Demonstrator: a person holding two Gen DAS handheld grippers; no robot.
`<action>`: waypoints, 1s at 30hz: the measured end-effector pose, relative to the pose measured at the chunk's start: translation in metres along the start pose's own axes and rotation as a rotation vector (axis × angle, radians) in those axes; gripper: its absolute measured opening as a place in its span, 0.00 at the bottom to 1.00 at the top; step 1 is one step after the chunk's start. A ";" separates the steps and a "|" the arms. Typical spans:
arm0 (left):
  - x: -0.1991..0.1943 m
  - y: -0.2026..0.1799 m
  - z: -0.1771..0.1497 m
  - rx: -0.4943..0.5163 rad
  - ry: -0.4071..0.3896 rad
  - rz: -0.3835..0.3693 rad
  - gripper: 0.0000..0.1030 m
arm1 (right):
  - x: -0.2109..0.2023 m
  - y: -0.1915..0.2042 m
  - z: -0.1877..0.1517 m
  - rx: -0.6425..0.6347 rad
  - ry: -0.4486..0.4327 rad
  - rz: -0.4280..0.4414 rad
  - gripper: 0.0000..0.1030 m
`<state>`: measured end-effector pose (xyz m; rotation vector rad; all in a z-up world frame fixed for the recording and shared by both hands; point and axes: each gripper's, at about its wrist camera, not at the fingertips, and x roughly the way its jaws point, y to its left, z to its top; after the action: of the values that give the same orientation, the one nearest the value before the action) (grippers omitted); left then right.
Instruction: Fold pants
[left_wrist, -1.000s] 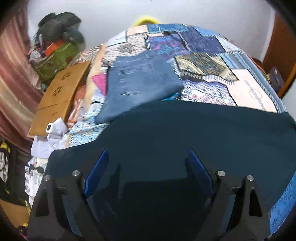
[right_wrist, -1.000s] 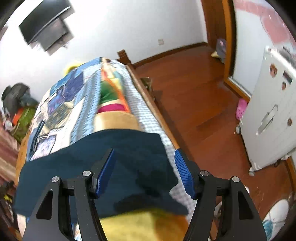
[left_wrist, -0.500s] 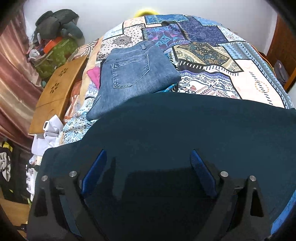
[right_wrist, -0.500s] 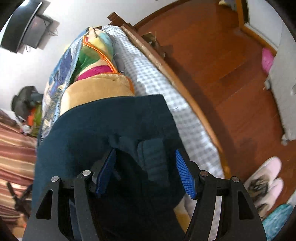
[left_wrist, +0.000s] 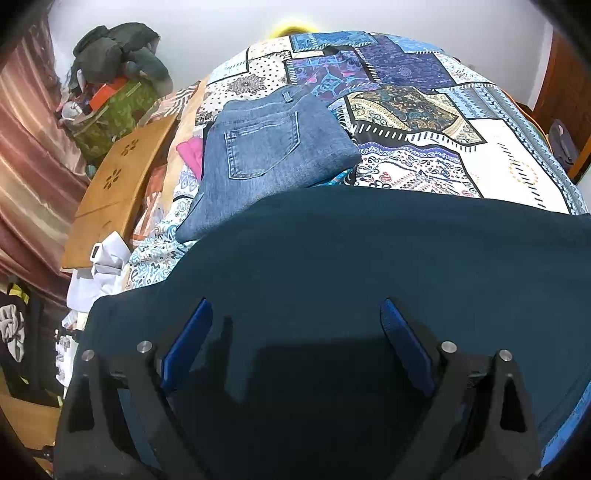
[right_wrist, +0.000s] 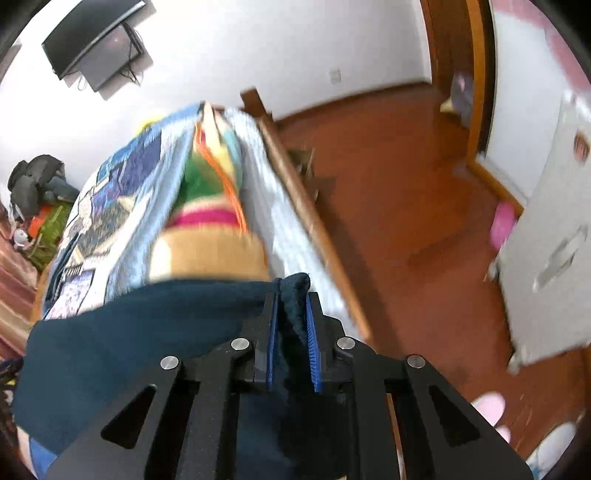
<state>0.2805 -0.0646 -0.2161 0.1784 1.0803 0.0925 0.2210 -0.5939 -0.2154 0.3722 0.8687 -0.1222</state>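
My right hand-held gripper (right_wrist: 291, 314) is clamped on a bunched end of the dark teal fabric pants (left_wrist: 369, 266), which lie spread across the near edge of the bed, that end at the bed's right edge. My left hand-held gripper (left_wrist: 295, 332) hangs over the cloth with its blue pads wide apart, holding nothing. To fold well, I judge I should close the left one on the matching end or pin the cloth, then carry the pinched end straight over so the edges meet, keeping it taut. Farther along, folded blue denim jeans (left_wrist: 266, 155) rest on the patchwork bedspread (left_wrist: 461, 147) towards the bed's left edge. I can read no labels or writing anywhere.
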 end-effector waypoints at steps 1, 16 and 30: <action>0.000 0.001 -0.001 0.001 -0.001 0.000 0.91 | 0.004 0.002 0.005 -0.015 -0.002 -0.010 0.12; -0.006 0.013 -0.013 -0.009 -0.017 -0.036 0.91 | 0.032 -0.001 -0.005 -0.014 0.205 -0.204 0.40; -0.015 0.012 -0.028 0.012 -0.086 -0.055 0.93 | -0.056 0.064 -0.053 0.120 0.105 0.050 0.74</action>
<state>0.2493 -0.0525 -0.2138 0.1613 0.9999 0.0285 0.1627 -0.5179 -0.1861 0.5155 0.9573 -0.1093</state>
